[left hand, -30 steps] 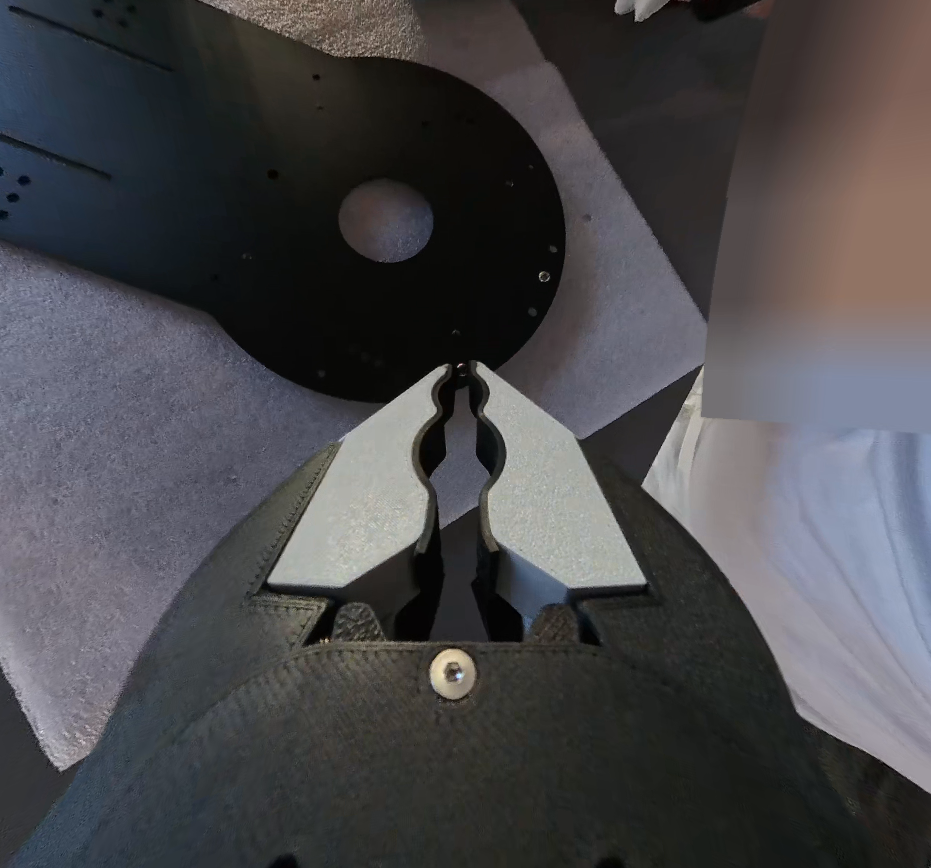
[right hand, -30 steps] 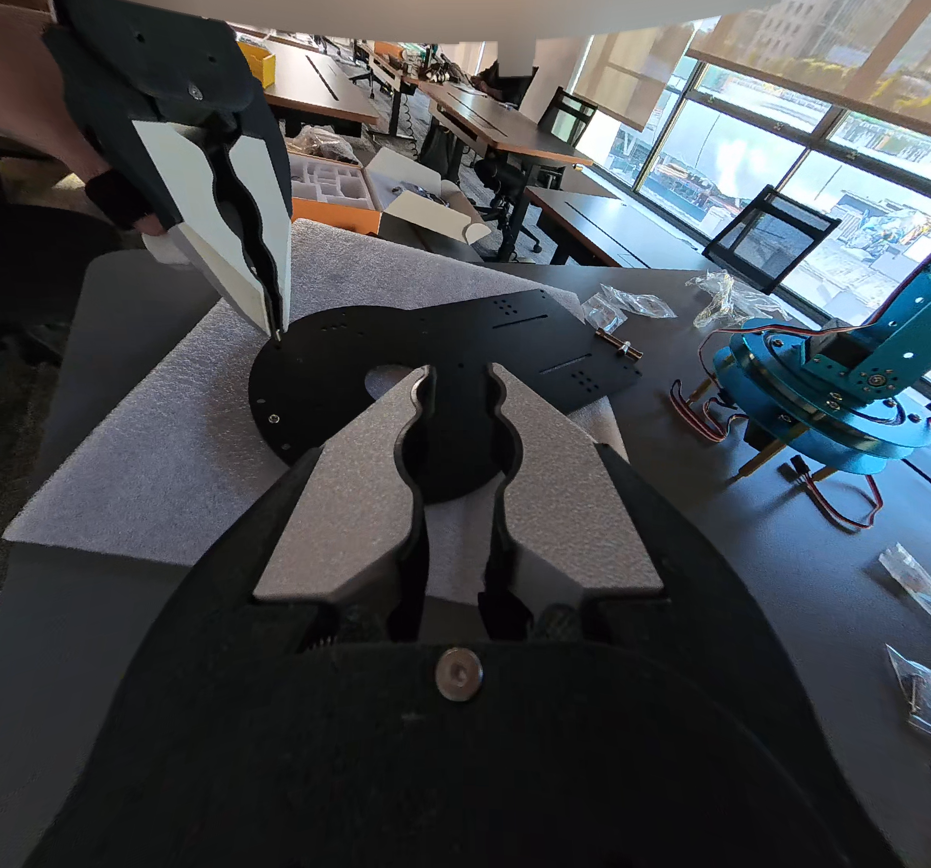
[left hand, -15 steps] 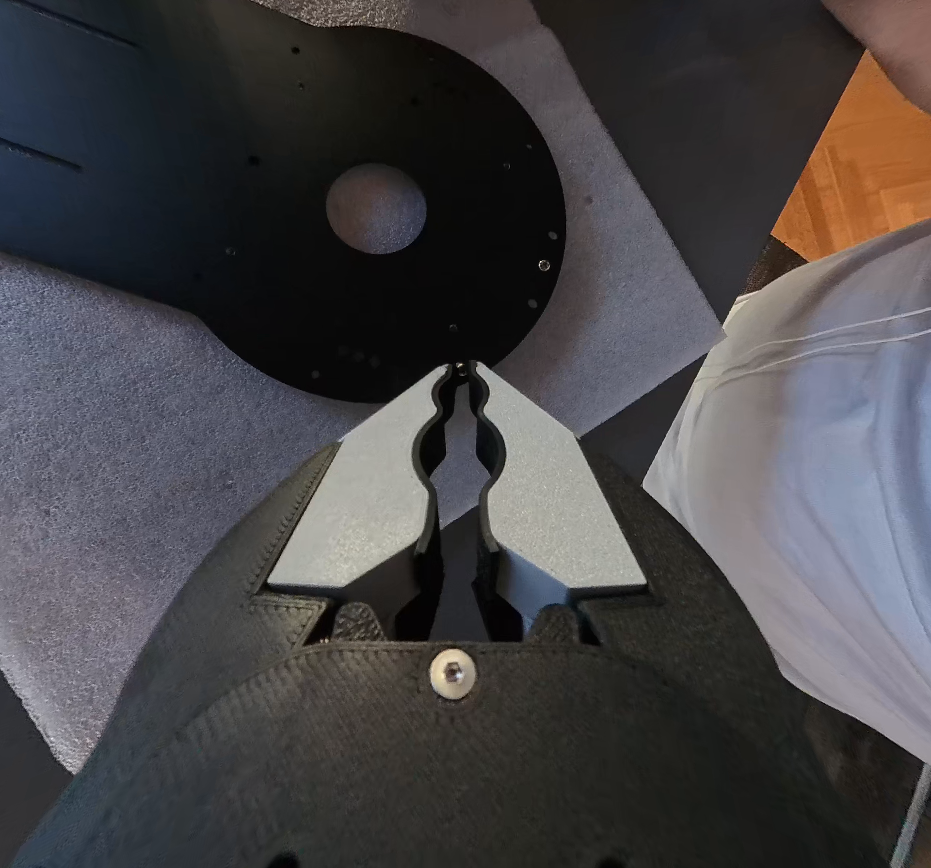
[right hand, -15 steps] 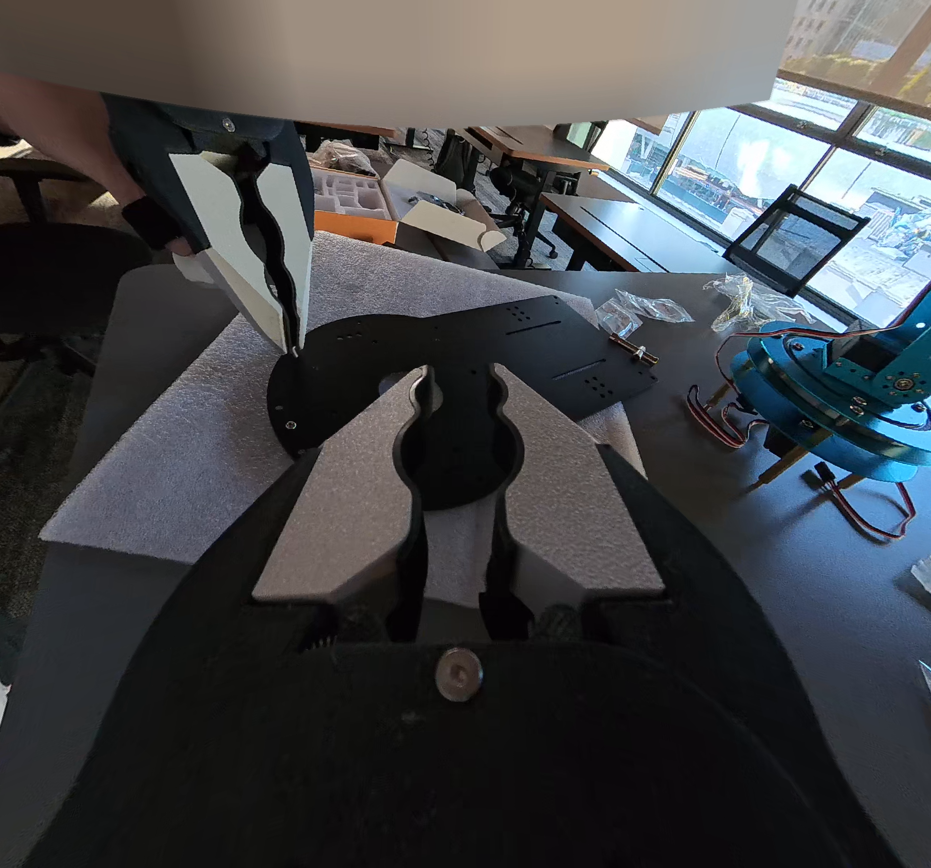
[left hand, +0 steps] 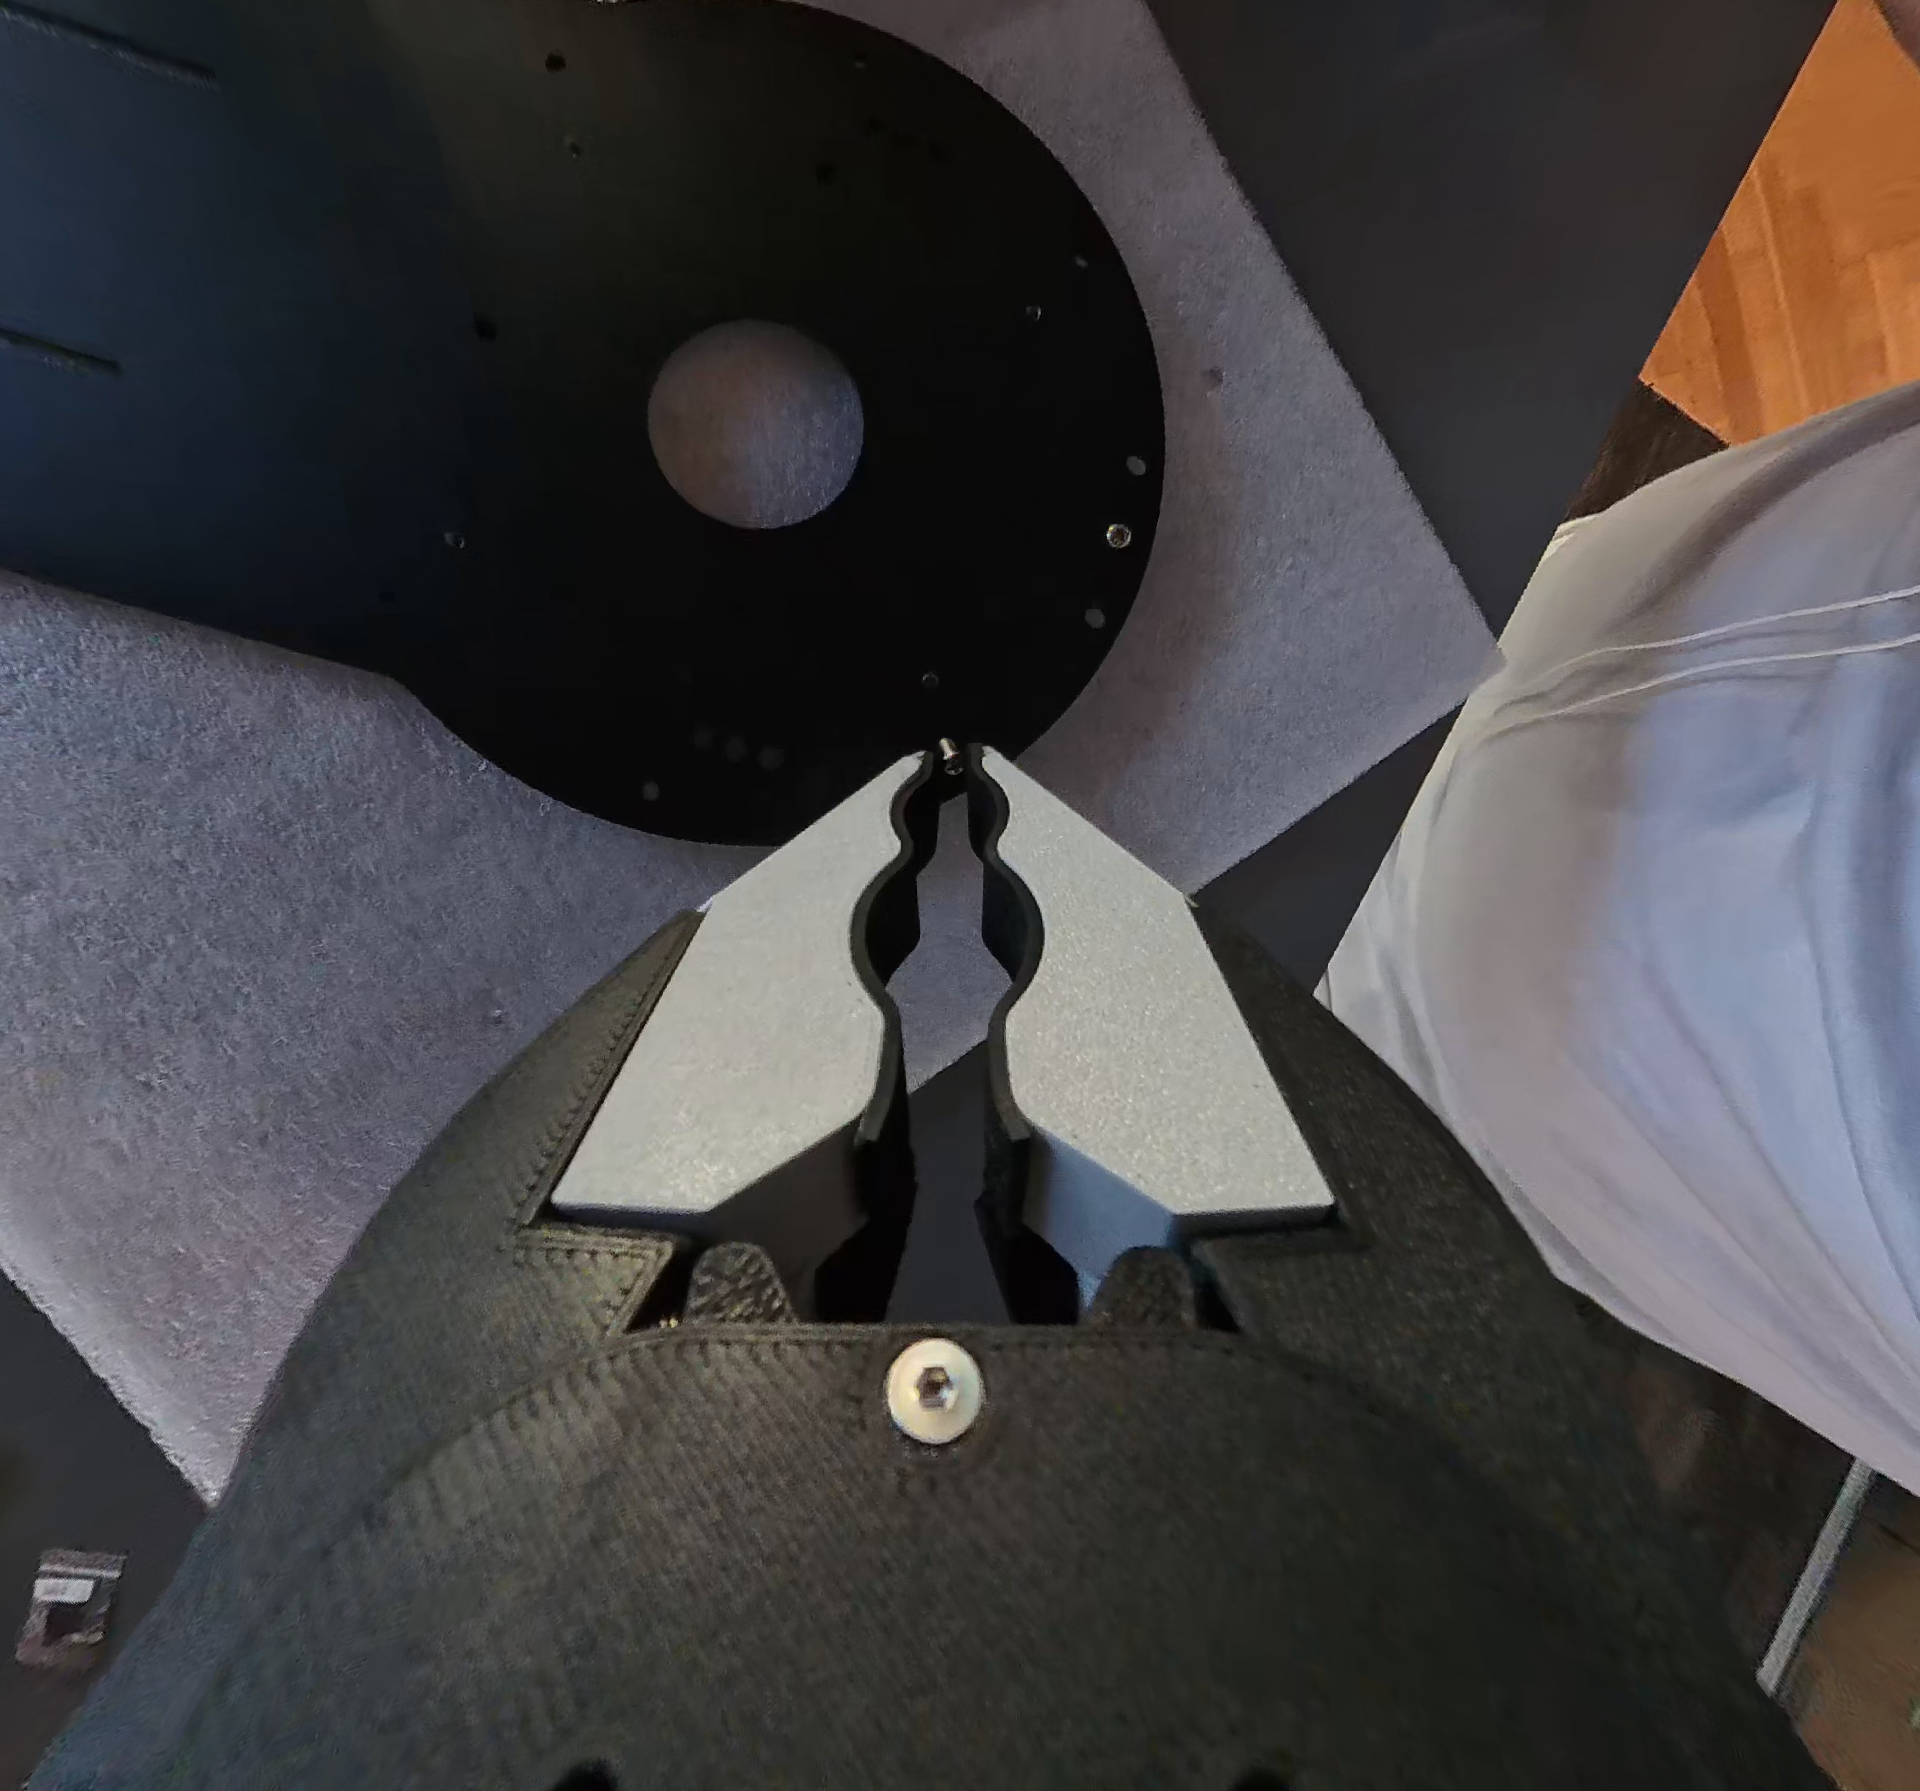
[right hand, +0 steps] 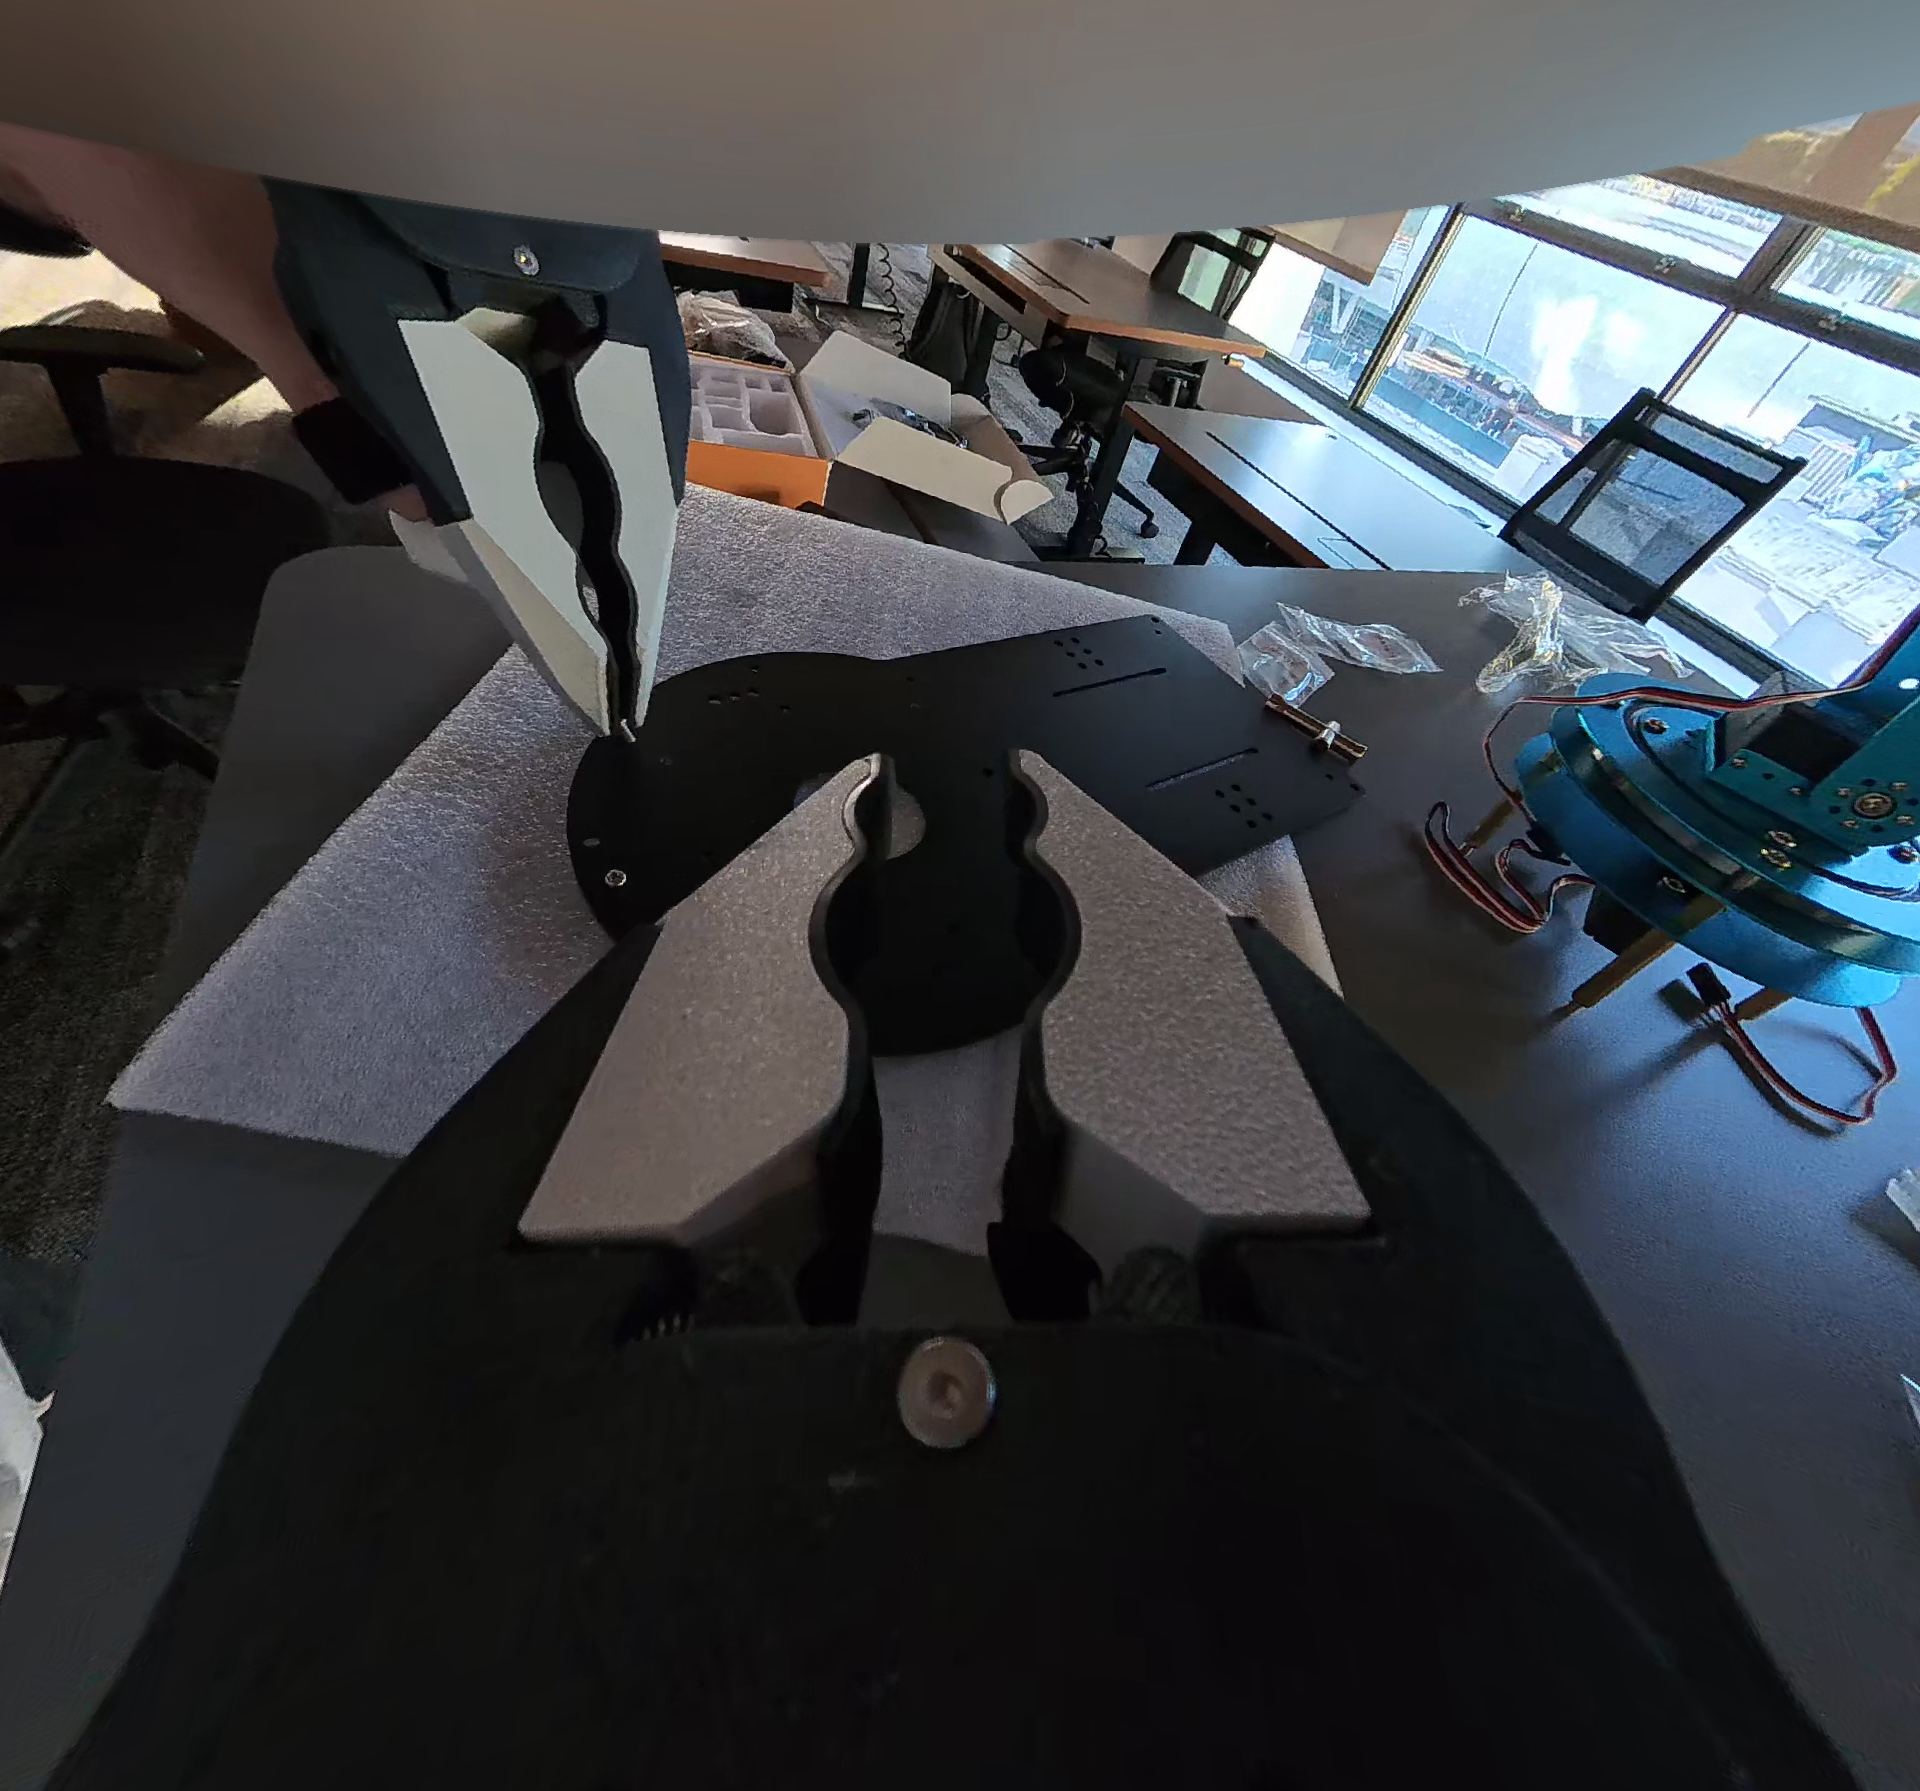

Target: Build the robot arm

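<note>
A dark tabletop (right hand: 1558, 1222) carries a sheet of grey foam padding (left hand: 260, 962), and on the foam lies a flat black metal plate (left hand: 520, 339) with a round end, a large centre hole and rings of small drilled holes. At about two o'clock from the plate in the right wrist view stands a blue metal turntable assembly (right hand: 1745, 837) with red servo leads, well apart from the foam. Clear parts bags (right hand: 1340, 645) lie beyond the plate's far end at about one o'clock.

The right gripper (right hand: 945, 775) hovers above the plate's round end with its jaws spread and nothing between them.

The left gripper (left hand: 948, 762) points down at the six-o'clock rim of the round end, its tips pinched on a tiny silver screw (left hand: 948, 750) that sits just over the plate's edge. One matching screw (left hand: 1119, 534) already sits in a rim hole at about three o'clock.

The screw looks rigid, very light and slick, likely to roll or pop out of the tips, so a hold across its shank near the head seems best. The plate looks stiff and thin and would want gripping at its edge.
</note>
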Action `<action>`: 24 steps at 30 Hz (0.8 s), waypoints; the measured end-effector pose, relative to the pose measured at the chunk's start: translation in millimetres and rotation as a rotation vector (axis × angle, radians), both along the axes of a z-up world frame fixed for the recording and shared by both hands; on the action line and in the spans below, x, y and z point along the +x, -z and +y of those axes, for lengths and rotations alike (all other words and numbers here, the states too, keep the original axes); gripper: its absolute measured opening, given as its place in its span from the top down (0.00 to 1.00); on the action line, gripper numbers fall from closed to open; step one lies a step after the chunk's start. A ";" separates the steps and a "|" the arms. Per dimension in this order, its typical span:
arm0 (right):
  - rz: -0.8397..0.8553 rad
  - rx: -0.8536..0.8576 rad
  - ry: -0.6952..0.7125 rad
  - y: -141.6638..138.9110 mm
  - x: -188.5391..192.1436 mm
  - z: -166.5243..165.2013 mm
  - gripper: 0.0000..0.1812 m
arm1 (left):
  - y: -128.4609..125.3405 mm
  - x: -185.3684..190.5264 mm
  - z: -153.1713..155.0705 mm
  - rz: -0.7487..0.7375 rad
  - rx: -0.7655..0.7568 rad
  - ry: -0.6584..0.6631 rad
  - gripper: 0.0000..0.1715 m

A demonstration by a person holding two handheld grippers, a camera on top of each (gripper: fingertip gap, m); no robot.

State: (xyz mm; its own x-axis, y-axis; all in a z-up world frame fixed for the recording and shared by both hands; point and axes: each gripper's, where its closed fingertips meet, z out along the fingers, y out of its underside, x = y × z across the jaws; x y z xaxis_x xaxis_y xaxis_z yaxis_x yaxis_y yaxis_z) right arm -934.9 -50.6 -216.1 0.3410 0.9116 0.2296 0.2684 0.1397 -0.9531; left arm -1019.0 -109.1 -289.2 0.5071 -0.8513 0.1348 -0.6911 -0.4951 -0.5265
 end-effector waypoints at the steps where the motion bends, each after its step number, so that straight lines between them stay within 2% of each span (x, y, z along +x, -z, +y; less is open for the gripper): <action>1: 0.000 -0.001 -0.001 -0.1 0.1 -0.2 0.90 | -0.1 -0.2 -0.3 0.006 -0.001 0.003 0.98; 10: -0.002 0.000 -0.019 -1.3 -1.6 -5.1 0.89 | -5.2 -5.2 -1.8 0.095 -0.044 0.049 0.98; 15: 0.014 0.055 -0.029 -12.4 1.2 -11.5 0.90 | -7.9 -3.8 0.2 0.172 -0.067 0.107 0.98; 21: -0.165 0.178 0.015 4.6 29.5 -2.2 0.90 | -8.3 -5.2 -3.3 0.241 -0.108 0.167 0.98; 24: -0.331 0.215 0.081 22.8 73.0 16.6 0.89 | -7.8 -6.5 -5.0 0.290 -0.123 0.198 0.98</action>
State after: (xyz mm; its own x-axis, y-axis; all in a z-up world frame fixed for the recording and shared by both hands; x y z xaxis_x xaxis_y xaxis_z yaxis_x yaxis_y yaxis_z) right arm -861.9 -34.0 -239.0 0.2853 0.8038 0.5220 0.5745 0.2925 -0.7644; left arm -1025.5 -114.1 -281.4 0.3664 -0.9231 0.1167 -0.8916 -0.3842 -0.2396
